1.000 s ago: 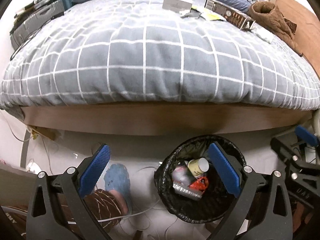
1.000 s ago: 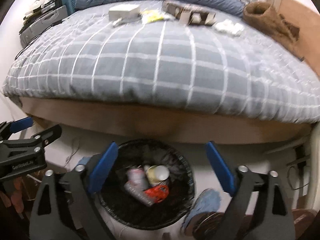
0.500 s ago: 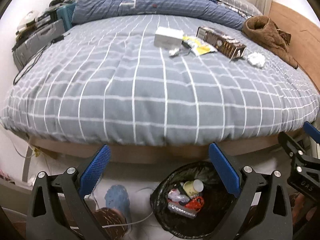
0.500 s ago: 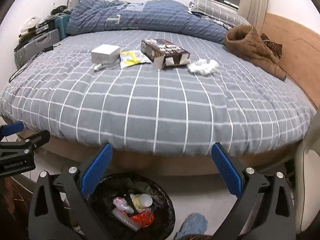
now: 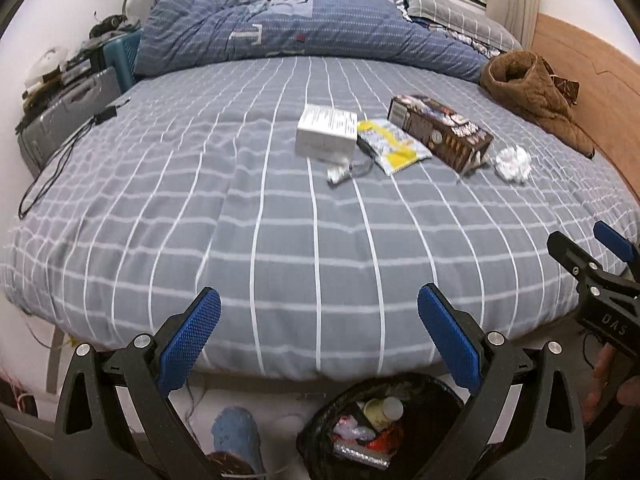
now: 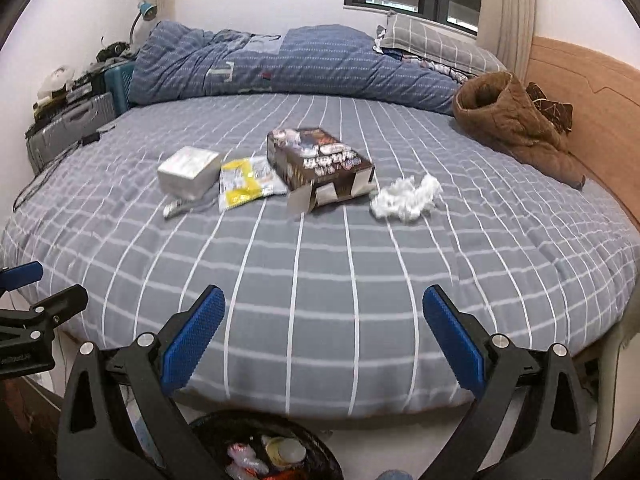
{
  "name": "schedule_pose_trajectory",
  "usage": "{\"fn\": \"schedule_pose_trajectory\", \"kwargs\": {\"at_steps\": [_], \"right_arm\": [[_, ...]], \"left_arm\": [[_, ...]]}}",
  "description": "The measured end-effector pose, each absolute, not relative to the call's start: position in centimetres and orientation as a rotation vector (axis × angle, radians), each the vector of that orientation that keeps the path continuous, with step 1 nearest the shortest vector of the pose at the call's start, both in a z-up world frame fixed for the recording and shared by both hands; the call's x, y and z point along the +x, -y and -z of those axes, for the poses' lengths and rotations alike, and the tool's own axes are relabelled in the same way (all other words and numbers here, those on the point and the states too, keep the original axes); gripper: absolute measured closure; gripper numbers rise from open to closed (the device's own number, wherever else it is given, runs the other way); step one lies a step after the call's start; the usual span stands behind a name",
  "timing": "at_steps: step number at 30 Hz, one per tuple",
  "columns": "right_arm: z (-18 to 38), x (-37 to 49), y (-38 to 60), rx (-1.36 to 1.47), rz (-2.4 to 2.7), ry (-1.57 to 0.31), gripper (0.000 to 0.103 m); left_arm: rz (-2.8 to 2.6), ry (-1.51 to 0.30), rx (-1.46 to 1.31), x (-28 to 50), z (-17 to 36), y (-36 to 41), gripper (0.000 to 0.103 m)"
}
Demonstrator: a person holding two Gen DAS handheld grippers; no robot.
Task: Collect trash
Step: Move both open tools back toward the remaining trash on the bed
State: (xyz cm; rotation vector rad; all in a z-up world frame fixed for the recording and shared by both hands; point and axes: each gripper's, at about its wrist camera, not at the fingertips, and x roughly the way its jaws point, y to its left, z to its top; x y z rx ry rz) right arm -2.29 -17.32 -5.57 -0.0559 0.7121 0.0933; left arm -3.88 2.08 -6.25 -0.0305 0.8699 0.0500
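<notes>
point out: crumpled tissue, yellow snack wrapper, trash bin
crumpled tissue (image 6: 406, 196), right wrist view, middle of the white wad.
yellow snack wrapper (image 6: 246, 184), right wrist view, centre of the flat packet.
trash bin (image 5: 436, 390), left wrist view, black liner at the far rim.

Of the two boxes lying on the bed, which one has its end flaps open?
The dark brown printed box: its near end flaps hang open. The small white box beside the yellow wrapper looks closed.

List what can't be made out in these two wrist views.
- Trash bin: cut off by the bottom edge and the fingers in both views; how full it is stays unclear.
- Print on the brown box and white box: too small and blurred.
- Small silver scrap by the white box: too small to identify.
- The person: only a blue slipper shows.
</notes>
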Motion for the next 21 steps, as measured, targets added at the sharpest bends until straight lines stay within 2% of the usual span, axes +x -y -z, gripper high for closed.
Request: {"fn": "schedule_pose_trajectory", "kwargs": {"at_steps": [21], "right_arm": [[5.1,8.4,17.9,-0.115,-0.120,-0.709,0.008]], "left_arm": [[-0.062,-0.862,-0.031,6.6,6.0,-3.0,0.006]]}}
